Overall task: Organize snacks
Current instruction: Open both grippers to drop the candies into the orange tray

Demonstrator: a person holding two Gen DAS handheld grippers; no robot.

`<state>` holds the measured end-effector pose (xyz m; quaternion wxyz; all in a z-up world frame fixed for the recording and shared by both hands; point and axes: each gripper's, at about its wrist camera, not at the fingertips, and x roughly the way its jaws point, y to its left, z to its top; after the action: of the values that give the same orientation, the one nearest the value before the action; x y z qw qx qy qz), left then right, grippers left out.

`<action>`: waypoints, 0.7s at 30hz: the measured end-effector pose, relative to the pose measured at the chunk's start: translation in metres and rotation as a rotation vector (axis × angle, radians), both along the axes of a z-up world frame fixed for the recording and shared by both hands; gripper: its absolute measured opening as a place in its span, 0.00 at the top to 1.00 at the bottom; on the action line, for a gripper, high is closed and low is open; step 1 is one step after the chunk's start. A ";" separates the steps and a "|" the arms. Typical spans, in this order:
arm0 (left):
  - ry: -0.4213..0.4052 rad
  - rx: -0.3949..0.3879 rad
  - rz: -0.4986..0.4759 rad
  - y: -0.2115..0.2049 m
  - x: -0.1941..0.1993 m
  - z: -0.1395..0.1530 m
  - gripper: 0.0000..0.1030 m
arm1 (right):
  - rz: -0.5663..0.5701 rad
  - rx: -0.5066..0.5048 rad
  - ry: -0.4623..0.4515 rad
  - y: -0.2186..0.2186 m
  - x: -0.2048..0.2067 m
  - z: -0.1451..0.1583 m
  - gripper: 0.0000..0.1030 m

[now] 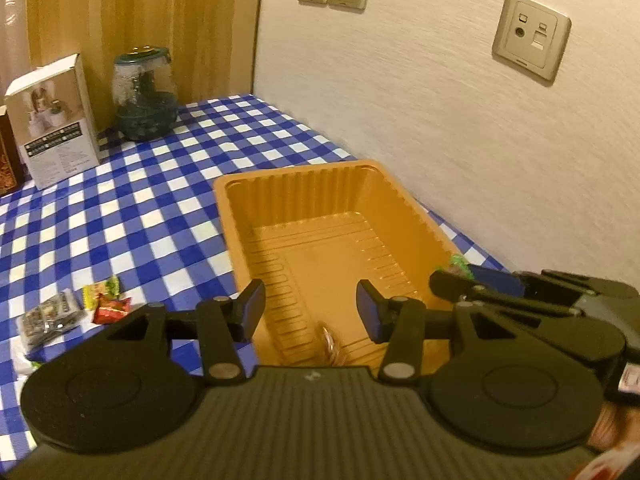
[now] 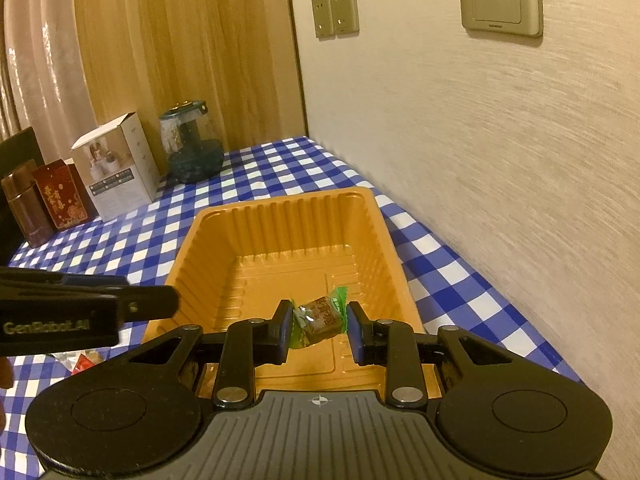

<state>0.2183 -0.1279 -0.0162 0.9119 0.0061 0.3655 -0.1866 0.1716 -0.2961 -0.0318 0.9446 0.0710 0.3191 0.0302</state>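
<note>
Right gripper (image 2: 318, 330) jaws pinch green-wrapped brown candy (image 2: 319, 317) above ribbed orange plastic tray (image 2: 280, 216) (blue-checked table (image 1: 132, 208)); left gripper (image 1: 311, 312) jaws parted, empty.

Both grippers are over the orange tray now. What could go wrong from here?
1. The right gripper holds the green-wrapped candy by its crinkly wrapper; it may cling to a pad on release.
2. The left gripper, jaws open and empty, sits close beside the right; they could bump.
3. The orange tray looks light, so a nudge might slide it on the checked cloth.
</note>
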 end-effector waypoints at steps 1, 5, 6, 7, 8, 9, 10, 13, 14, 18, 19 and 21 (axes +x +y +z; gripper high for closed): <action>-0.002 0.005 0.005 0.003 -0.001 0.000 0.55 | -0.001 0.001 -0.002 0.000 0.000 0.000 0.72; -0.007 0.014 0.028 0.016 -0.007 0.001 0.55 | -0.004 0.007 -0.012 0.000 -0.002 0.001 0.72; -0.007 0.013 0.034 0.020 -0.008 0.001 0.55 | -0.004 0.007 -0.013 0.001 -0.002 0.001 0.72; -0.007 0.014 0.040 0.022 -0.010 0.000 0.55 | -0.002 0.008 -0.014 0.001 -0.002 0.001 0.72; -0.007 0.015 0.045 0.025 -0.011 0.000 0.55 | 0.000 0.009 -0.015 0.001 -0.002 0.001 0.72; -0.006 0.015 0.048 0.027 -0.012 -0.001 0.55 | 0.003 0.010 -0.016 0.002 -0.002 0.001 0.72; -0.003 0.015 0.051 0.028 -0.012 -0.001 0.55 | 0.005 0.011 -0.017 0.002 -0.002 0.001 0.72; -0.001 0.013 0.054 0.031 -0.014 -0.002 0.55 | 0.013 0.012 -0.019 0.005 -0.001 0.001 0.72; 0.000 0.011 0.054 0.032 -0.014 -0.002 0.55 | 0.014 0.012 -0.019 0.005 -0.001 0.001 0.72; 0.001 0.014 0.054 0.032 -0.015 -0.003 0.55 | 0.022 0.020 -0.017 0.007 0.001 0.000 0.71; 0.003 0.013 0.055 0.032 -0.015 -0.003 0.55 | 0.022 0.016 -0.015 0.008 0.002 -0.001 0.69; 0.005 0.015 0.056 0.033 -0.015 -0.004 0.55 | 0.017 0.022 -0.014 0.007 0.002 -0.003 0.42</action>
<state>0.2032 -0.0952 -0.0204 0.9158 0.0022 0.3692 -0.1581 0.1741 -0.2894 -0.0343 0.9457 0.0784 0.3125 0.0422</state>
